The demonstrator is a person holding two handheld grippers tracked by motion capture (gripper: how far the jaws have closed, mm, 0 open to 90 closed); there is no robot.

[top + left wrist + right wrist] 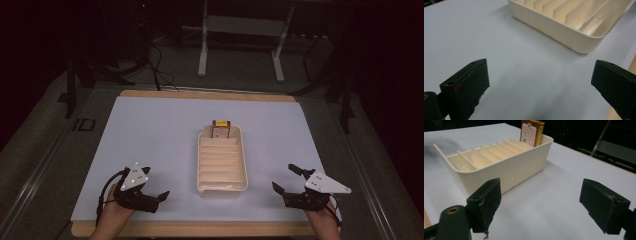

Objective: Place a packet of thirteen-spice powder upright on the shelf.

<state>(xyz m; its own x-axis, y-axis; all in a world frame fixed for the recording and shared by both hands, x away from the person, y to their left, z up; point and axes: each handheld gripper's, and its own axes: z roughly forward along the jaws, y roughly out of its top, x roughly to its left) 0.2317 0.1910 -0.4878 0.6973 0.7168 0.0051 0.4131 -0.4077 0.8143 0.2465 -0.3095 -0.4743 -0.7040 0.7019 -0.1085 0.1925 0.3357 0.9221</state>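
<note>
A cream tray [243, 167] with several slotted dividers lies lengthwise in the middle of the white mat. A small red and yellow box [221, 128] stands upright in its farthest slot; the right gripper view shows the box [532, 132] at the tray's [506, 168] far end. My left gripper [156, 190] rests low at the near left of the mat, open and holding nothing, with the tray's near corner [576, 37] ahead of it. At the near right, my right gripper [287, 178] is open too, with nothing between its fingers [485, 200].
The white mat [150, 135] covers a wooden table whose front edge [200, 229] runs just behind the grippers. Dark floor, cables and a white metal stand [240, 40] lie beyond the table's far edge.
</note>
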